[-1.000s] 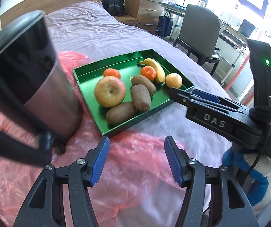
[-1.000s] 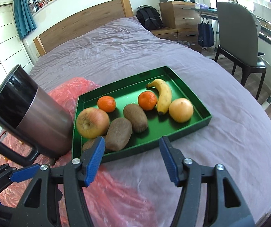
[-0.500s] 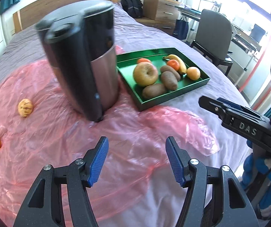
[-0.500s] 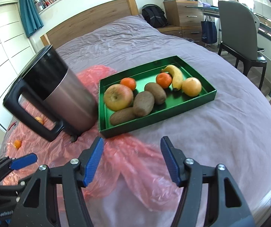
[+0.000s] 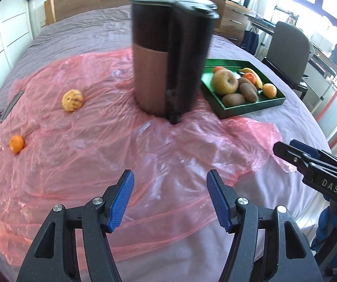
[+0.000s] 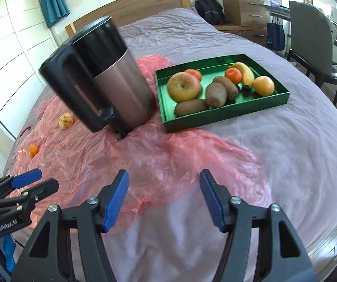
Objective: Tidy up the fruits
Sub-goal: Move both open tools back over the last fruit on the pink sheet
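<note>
A green tray [image 6: 227, 115] on the bed holds an apple [image 6: 183, 86], three kiwis, two tangerines, a banana [image 6: 244, 74] and an orange [image 6: 264, 85]; it also shows in the left wrist view [image 5: 253, 108]. Two fruits lie loose on the pink plastic sheet: a yellowish striped fruit [image 5: 72, 100] [image 6: 65, 121] and a small tangerine [image 5: 17, 143] [image 6: 33, 150]. My left gripper [image 5: 170, 201] is open and empty, low over the sheet. My right gripper [image 6: 163, 196] is open and empty, near the bed's front edge.
A black and steel kettle [image 5: 170, 56] [image 6: 98, 75] stands on the pink plastic sheet [image 5: 98, 145] between the tray and the loose fruits. A chair [image 6: 314, 44], drawers and a backpack stand beyond the bed's right side.
Both grippers have pulled back from the tray and risen. The left view has swung left, bringing the two loose fruits into sight. Both stay open.
</note>
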Demonstrator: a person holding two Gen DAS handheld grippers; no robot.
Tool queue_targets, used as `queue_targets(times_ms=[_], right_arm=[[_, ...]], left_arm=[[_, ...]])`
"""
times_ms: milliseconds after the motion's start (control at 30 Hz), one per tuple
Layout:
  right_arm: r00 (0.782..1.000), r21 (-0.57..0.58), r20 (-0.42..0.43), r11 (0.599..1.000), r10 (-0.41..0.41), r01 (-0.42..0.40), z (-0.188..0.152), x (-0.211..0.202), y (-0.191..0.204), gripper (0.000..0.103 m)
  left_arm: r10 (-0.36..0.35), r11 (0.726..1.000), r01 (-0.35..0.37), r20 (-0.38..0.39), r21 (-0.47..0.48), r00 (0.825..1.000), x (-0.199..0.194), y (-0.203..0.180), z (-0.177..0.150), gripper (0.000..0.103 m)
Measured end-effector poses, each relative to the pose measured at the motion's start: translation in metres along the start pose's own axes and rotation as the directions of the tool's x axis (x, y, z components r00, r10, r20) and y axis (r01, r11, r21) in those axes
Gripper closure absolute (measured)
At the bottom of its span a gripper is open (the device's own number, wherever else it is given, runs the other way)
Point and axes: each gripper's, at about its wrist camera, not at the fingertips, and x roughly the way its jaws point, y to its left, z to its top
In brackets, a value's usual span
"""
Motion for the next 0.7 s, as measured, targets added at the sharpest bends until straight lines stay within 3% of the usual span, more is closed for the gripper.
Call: queue_targets(times_ms=[367, 700], right_arm=[[0.998, -0.106, -0.058, 0.994, 0.033, -0.039, -0.022, 0.008, 0.068, 0.011], [0.993, -0.211, -0.103, 0.975, 0.051, -0.072, -0.033, 0.017, 0.124, 0.011]], left_arm=[[0.076, 0.989, -0.075, 0.004, -0.124, 0.997, -0.013, 0.079, -0.033, 0.044], [0.150, 0.949, -0.141, 0.010, -0.281, 0.989, -0.022, 0.158, -0.066, 0.043]])
